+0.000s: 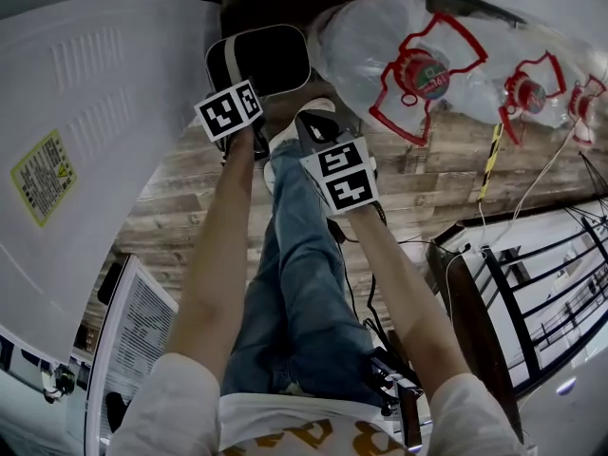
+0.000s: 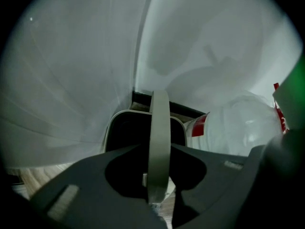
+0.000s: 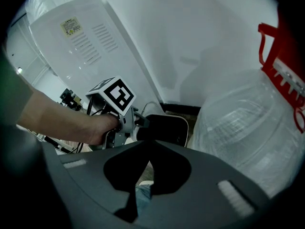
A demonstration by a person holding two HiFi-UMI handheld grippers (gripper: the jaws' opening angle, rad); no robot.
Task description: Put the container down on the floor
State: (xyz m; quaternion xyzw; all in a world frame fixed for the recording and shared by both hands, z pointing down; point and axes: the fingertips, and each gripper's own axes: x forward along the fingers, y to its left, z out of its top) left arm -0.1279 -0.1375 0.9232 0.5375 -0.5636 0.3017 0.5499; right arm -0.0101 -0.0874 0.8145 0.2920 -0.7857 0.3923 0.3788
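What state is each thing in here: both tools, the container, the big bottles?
Left tool: open, handle between its jaws, not pinched.
Right tool: shut, empty.
Container: upright on the floor, handle raised.
Water bottles: upright, capped.

Head cam: steeply down, far. Gripper views: close, facing 12 o'clock; all three share the container (image 1: 271, 57).

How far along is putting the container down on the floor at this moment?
Mostly done, it seems: the container appears to rest on the wooden floor. In hand: the left tool has its jaws apart around the upright handle, not pressing it. Left to do: lift that tool clear of the handle. The right tool is shut and empty.
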